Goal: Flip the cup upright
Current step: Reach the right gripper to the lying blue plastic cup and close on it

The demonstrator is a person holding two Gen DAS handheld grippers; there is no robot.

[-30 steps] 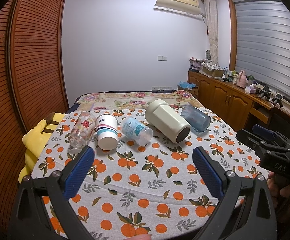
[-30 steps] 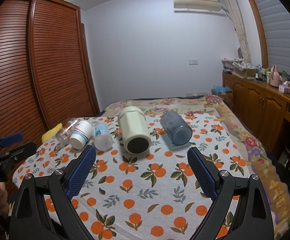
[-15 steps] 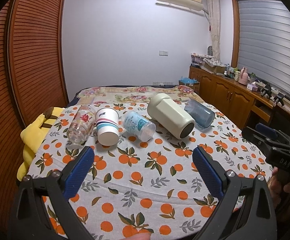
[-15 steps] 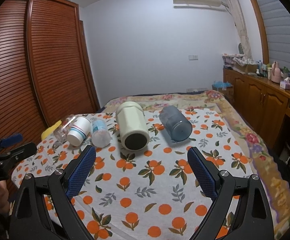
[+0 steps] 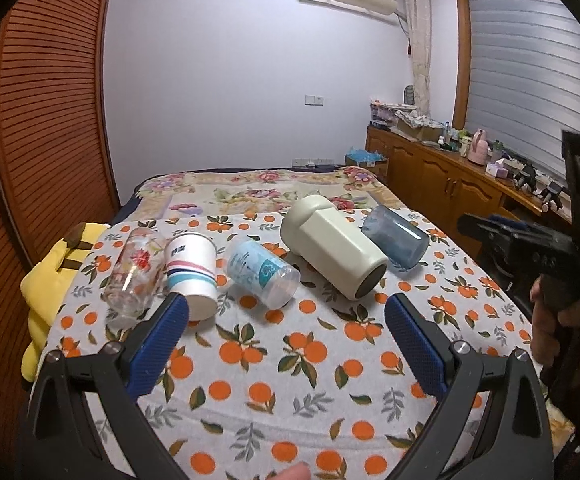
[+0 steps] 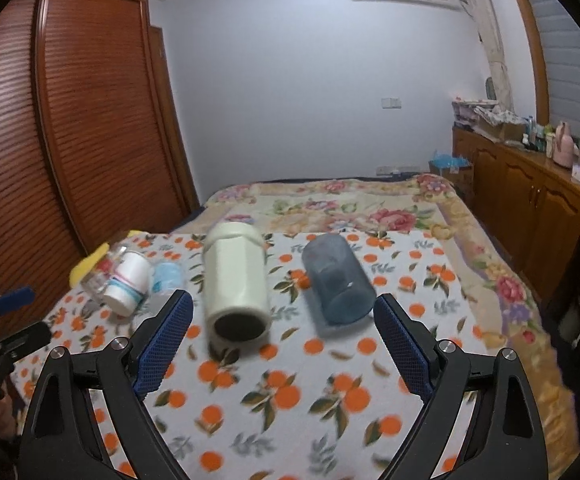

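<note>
1. While both tools hang above the near part of the bed (image 5: 290, 400) with nothing between their fingers, the task looks to be at its approach step: no cup has been touched and all five lie on their sides on the orange-print cloth (image 5: 273, 360), in a row across the middle of the bed.
2. Nearest the left edge lies a clear glass with red flowers (image 5: 131, 276), its side touching the white paper cup with stripes (image 5: 191, 274).
3. Next comes a light blue printed cup (image 5: 259, 272), mouth towards the near edge.
4. At the centre lies a large cream tumbler (image 5: 332, 250), its dark mouth facing the near edge; in the right wrist view it sits almost straight ahead (image 6: 235, 288), though that picture is blurred.
5. Closest to the right edge lies a translucent blue-grey cup (image 5: 396, 240), just beside the cream tumbler.
6. Spread wide and empty, the left hand-held gripper (image 5: 285, 340) points between the paper cup and the cream tumbler.
7. Equally wide apart and empty, the right hand-held gripper (image 6: 281, 336) frames the cream tumbler and the blue-grey cup.
8. Which cup is meant cannot be told; the next move probably calls for lowering one tool around a cup's body, closing, then rotating it mouth-up without knocking its neighbours.
</note>
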